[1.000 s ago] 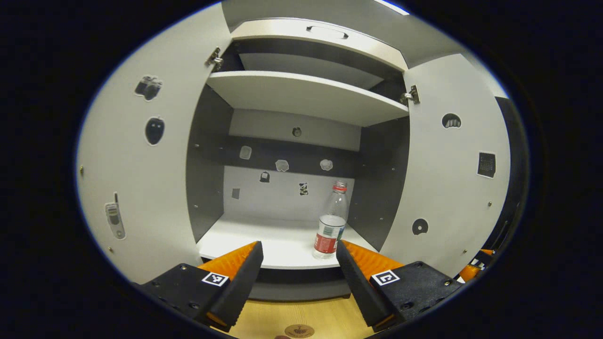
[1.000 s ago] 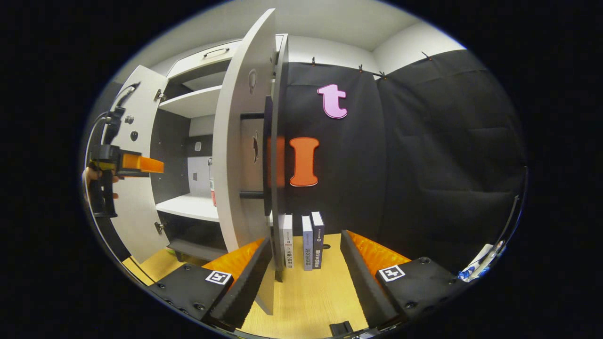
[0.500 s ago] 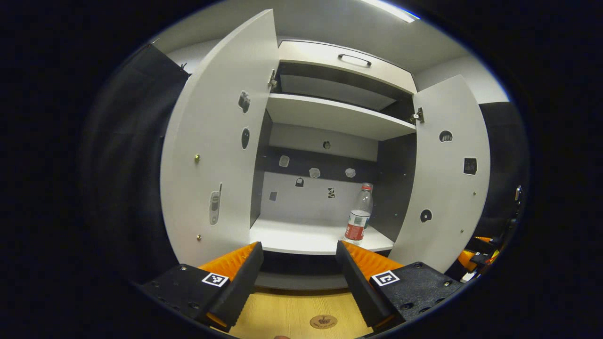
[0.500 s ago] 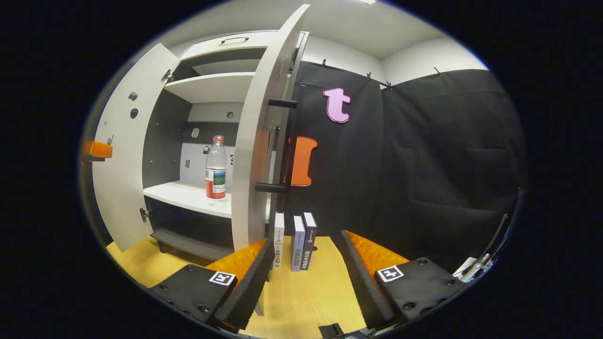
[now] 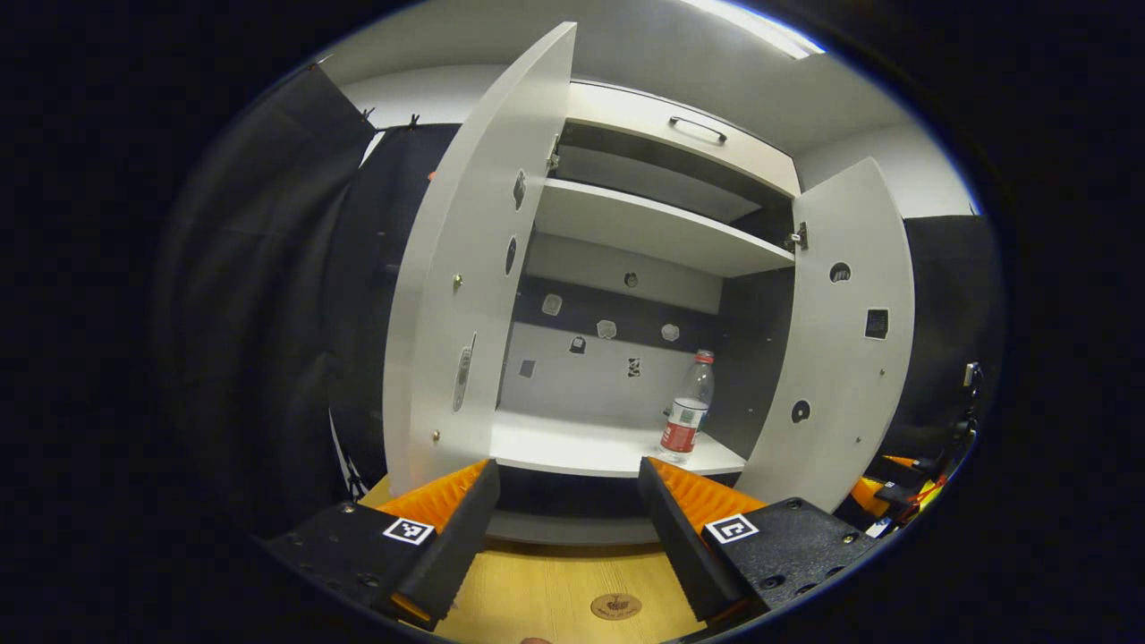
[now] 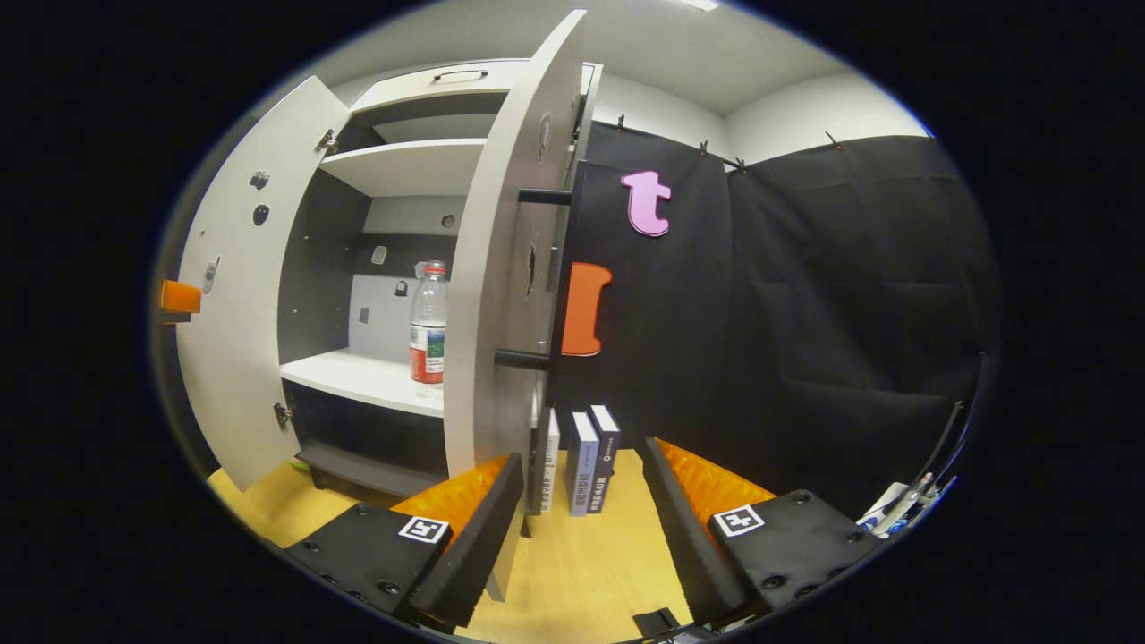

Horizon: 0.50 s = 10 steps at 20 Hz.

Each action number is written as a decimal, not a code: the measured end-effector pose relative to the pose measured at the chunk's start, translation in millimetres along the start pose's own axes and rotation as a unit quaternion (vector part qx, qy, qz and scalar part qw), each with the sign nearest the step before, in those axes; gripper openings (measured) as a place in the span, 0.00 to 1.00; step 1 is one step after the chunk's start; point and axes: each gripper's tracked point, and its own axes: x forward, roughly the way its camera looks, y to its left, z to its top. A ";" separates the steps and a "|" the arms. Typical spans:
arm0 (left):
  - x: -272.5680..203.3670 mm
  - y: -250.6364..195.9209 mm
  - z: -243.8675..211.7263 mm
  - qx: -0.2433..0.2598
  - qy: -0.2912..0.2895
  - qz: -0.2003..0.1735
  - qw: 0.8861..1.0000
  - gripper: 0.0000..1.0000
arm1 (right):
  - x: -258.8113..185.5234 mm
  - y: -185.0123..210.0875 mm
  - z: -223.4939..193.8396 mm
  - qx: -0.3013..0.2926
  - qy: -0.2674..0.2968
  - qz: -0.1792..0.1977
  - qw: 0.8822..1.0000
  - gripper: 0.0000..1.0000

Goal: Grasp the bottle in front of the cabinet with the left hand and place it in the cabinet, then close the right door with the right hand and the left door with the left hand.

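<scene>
The clear bottle [image 5: 687, 407] with a red cap and red label stands upright on the right side of the cabinet's lower shelf [image 5: 572, 443], also seen as the bottle [image 6: 428, 326] in the right gripper view. Both doors stand open: the left door [image 5: 447, 295] and the right door [image 5: 841, 349]. My left gripper [image 5: 568, 519] is open, back from the cabinet above the wooden table, holding nothing. My right gripper [image 6: 581, 528] is open beside the edge-on right door [image 6: 496, 295], whose lower edge stands by its left finger. The door's black handle [image 6: 547, 268] faces outward.
Three books [image 6: 581, 456] stand upright on the wooden table [image 6: 581, 572] just right of the right door. An upper shelf [image 5: 653, 228] and a top drawer with a handle [image 5: 698, 125] sit above. A round coaster [image 5: 615, 606] lies on the table near my left gripper.
My left gripper has drawn back from the shelf and swung left, leaving the bottle standing inside. The right gripper's view has shifted so the bottle shows past the right door.
</scene>
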 end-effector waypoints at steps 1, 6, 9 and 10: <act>-2.3 1.5 2.5 0.005 -0.002 0.001 1.000 0.97 | 1.0 11.4 1.0 0.006 0.000 0.010 1.000 0.92; -15.1 9.9 8.4 0.014 -0.005 0.005 1.000 0.95 | 13.4 62.0 3.6 0.022 0.000 0.048 0.999 0.84; -19.9 26.2 5.3 0.010 -0.007 0.016 1.000 0.95 | 22.7 102.4 9.1 0.018 -0.002 0.085 0.996 0.84; -23.3 31.4 4.3 0.010 -0.007 0.023 1.000 0.95 | 25.0 117.1 9.9 0.015 -0.002 0.102 0.995 0.84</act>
